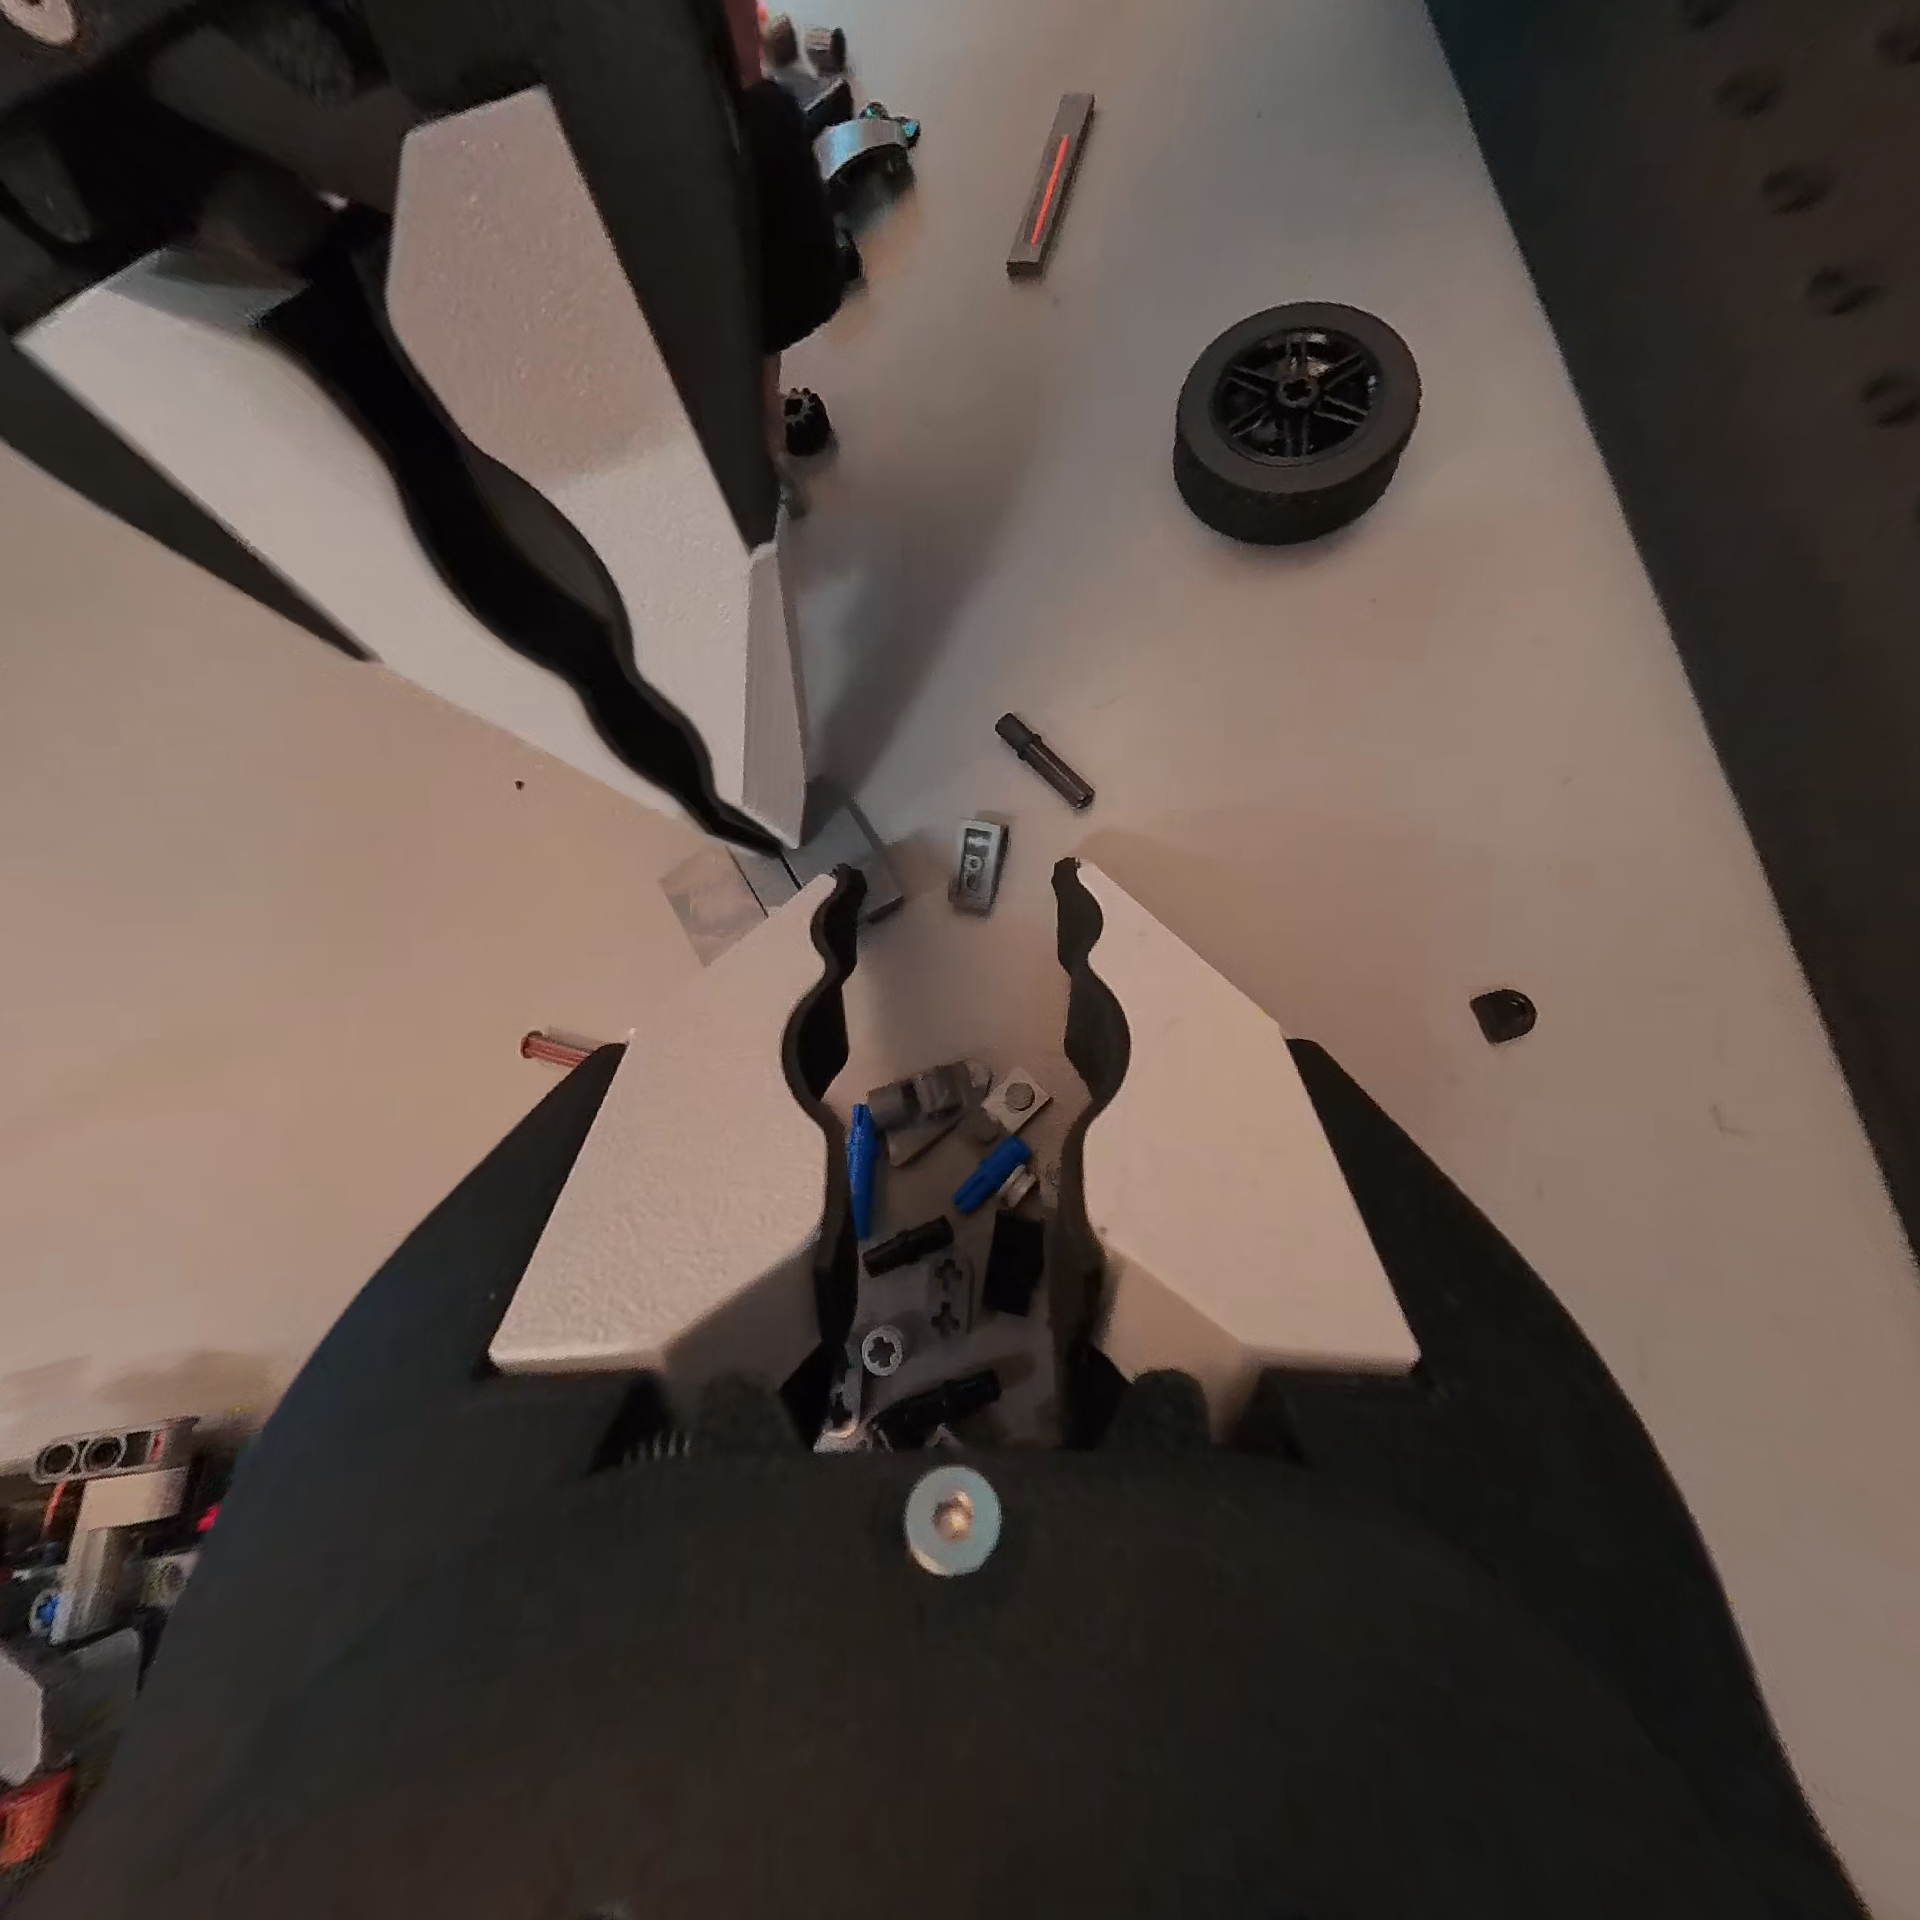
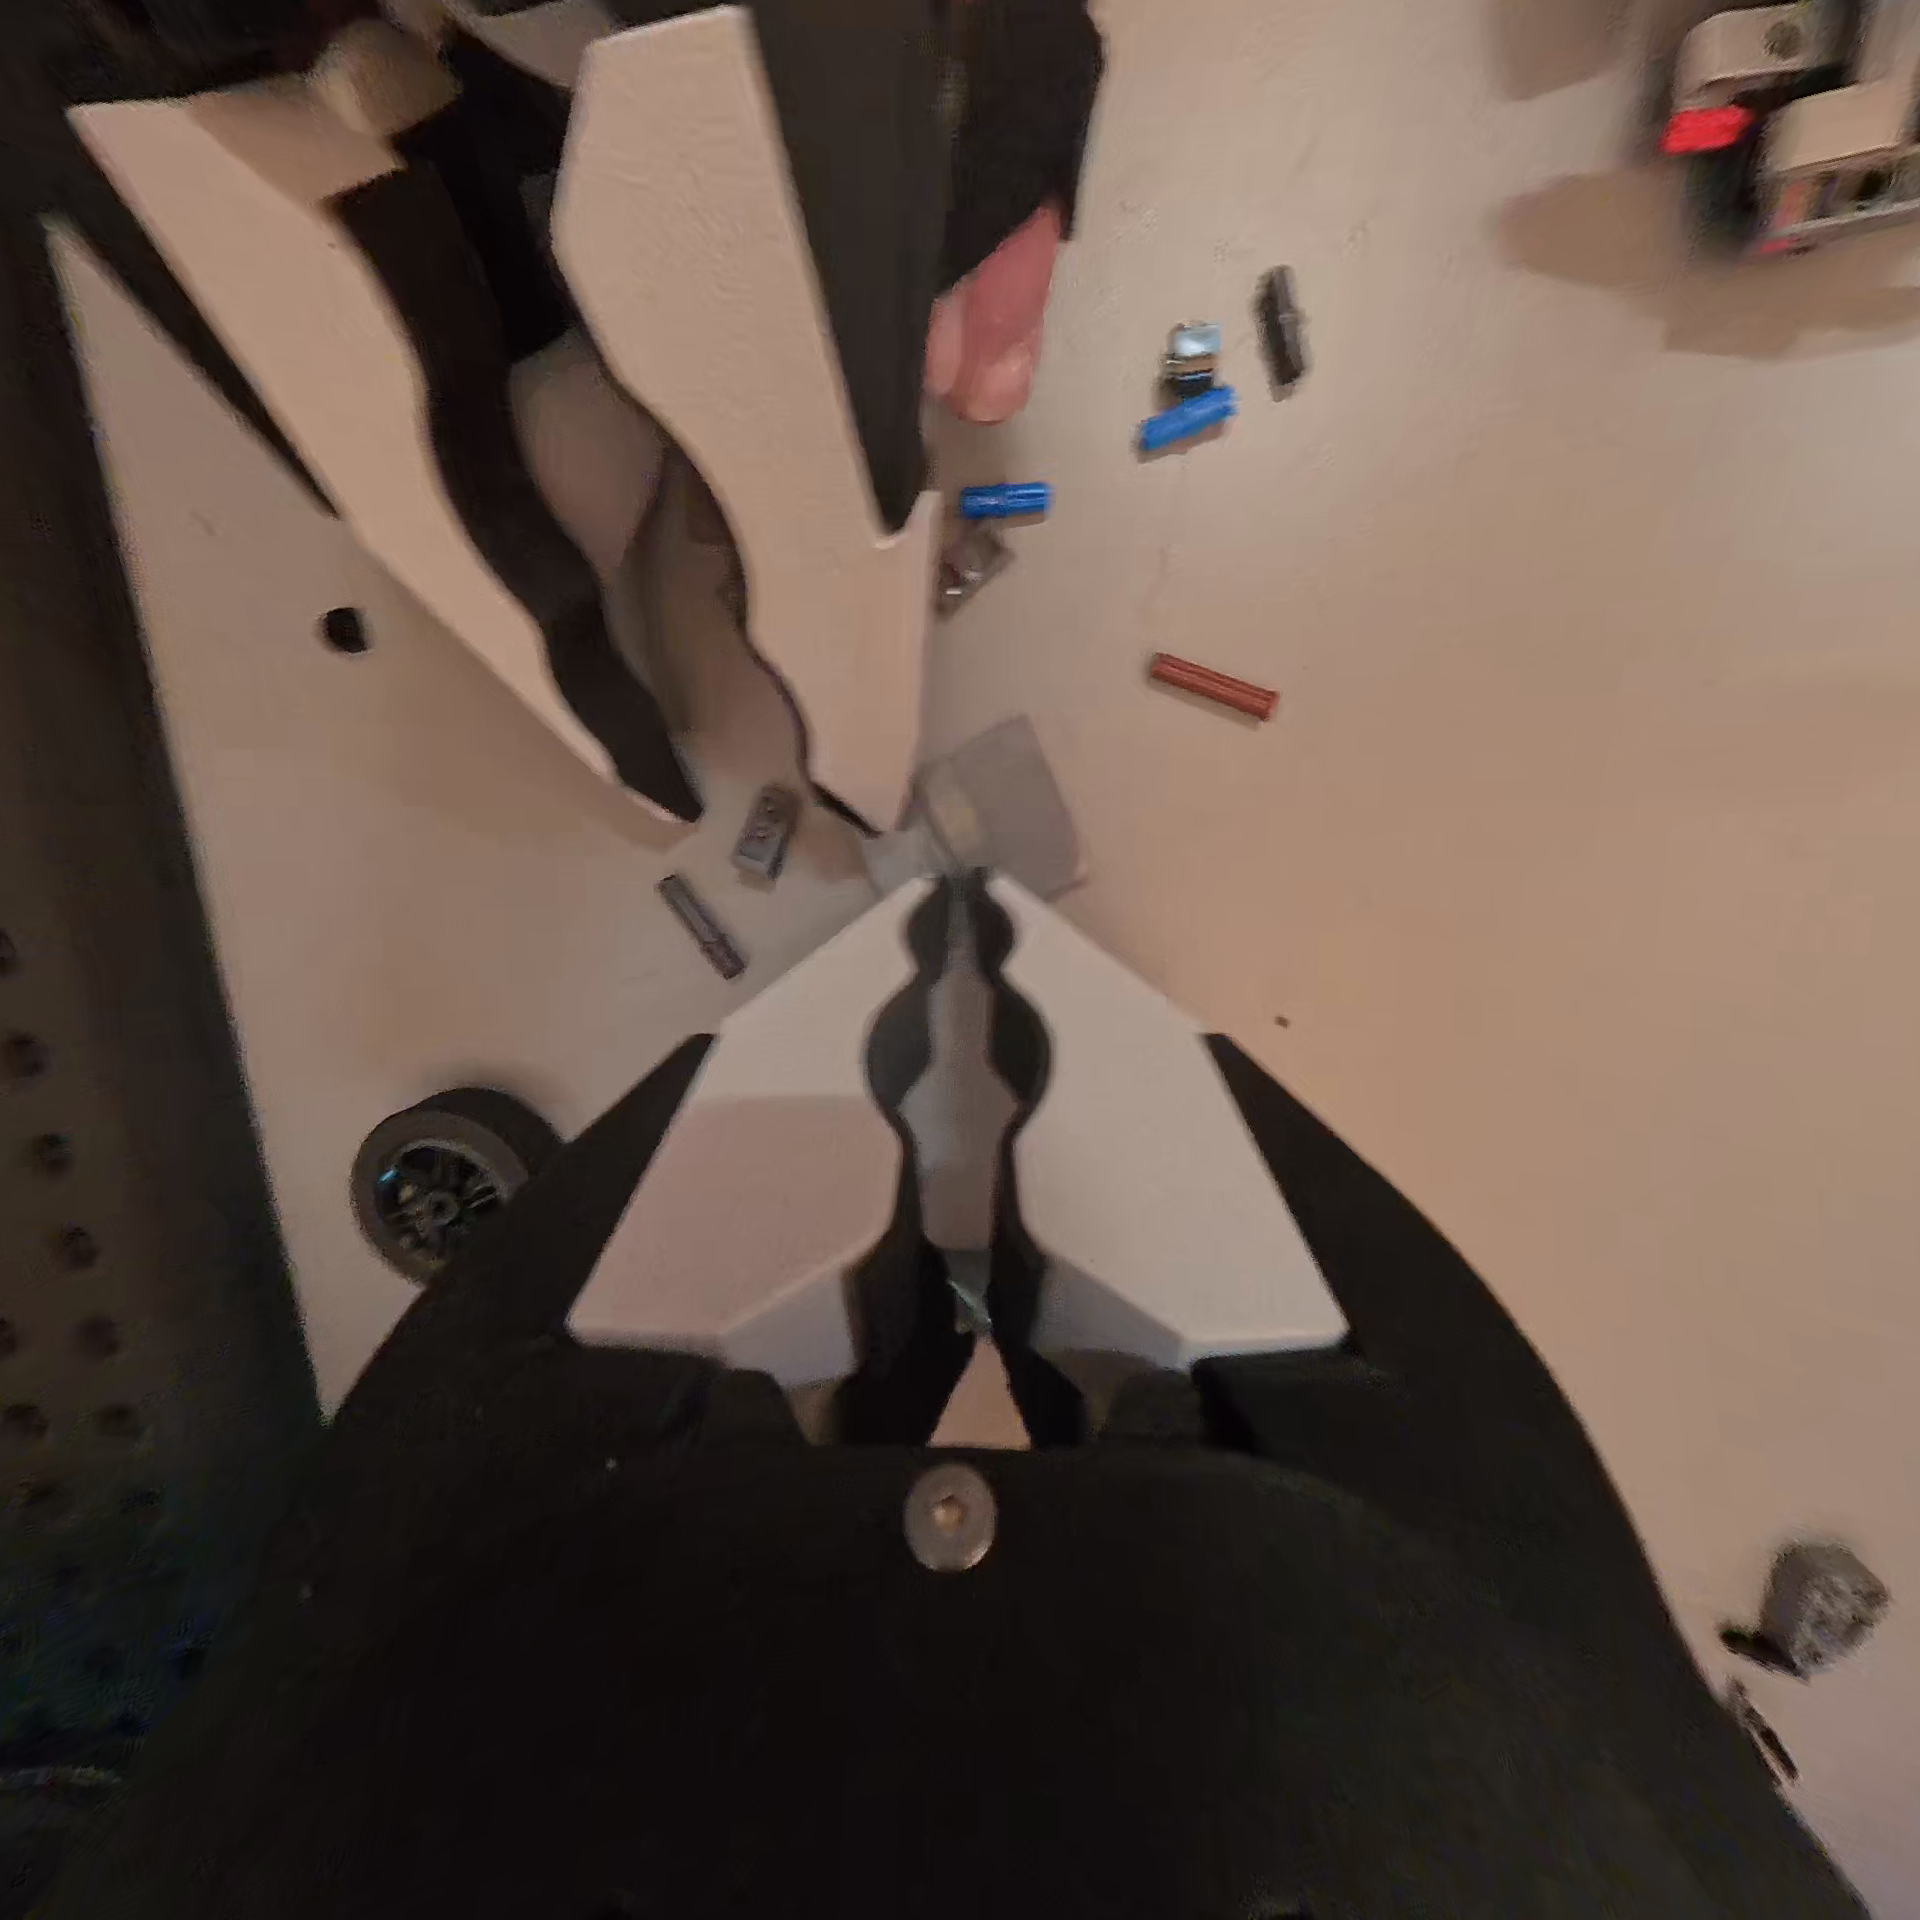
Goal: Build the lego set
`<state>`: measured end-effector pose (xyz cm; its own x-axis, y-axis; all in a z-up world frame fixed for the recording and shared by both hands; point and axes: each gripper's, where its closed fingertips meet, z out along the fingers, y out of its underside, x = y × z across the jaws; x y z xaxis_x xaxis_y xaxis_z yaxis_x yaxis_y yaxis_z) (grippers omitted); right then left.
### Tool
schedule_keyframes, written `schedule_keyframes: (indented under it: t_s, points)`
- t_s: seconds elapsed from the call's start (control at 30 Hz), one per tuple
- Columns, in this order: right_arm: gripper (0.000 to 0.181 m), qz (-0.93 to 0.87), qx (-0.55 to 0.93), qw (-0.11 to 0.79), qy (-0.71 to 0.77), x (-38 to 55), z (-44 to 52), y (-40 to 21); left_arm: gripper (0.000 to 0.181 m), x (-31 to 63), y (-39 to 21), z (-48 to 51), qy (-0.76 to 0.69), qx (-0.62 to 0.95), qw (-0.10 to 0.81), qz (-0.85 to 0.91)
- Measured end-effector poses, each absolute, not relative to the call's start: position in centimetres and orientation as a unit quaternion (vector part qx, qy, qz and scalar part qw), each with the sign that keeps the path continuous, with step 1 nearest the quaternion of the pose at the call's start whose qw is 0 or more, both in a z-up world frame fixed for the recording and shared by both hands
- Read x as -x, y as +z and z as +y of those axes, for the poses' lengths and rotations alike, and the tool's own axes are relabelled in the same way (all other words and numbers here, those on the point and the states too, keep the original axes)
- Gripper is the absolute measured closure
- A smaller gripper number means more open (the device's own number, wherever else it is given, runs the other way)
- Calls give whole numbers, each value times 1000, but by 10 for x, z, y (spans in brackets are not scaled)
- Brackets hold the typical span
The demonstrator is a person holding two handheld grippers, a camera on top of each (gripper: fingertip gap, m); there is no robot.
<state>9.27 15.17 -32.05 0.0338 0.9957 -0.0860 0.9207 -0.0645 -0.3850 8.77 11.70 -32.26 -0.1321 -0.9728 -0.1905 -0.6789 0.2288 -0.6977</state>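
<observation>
The right gripper (image 2: 954, 883) pinches a flat grey piece (image 2: 1003, 790) on the table (image 2: 1455, 935). The left gripper (image 1: 956, 878), jaws apart, should close gently on its free edge.

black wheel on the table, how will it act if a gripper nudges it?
The black wheel lies flat on its side, so a nudge would probably slide it, not roll it. Its rubbery-looking tyre may grip the table and drag. Stood on edge, it would likely roll away.

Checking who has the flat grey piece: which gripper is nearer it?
Right. The right gripper has its jaws closed on the flat grey piece; the left gripper sits open beside it, one fingertip close by.
</observation>
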Motion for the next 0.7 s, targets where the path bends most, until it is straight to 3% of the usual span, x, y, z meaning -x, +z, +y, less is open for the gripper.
schedule_keyframes:
  t_s: [0.7]
  points:
    - [181, -668, 728, 26, 152, -91, 152, -322, 143, -88, -323, 118, -240, 586, 312, 708]
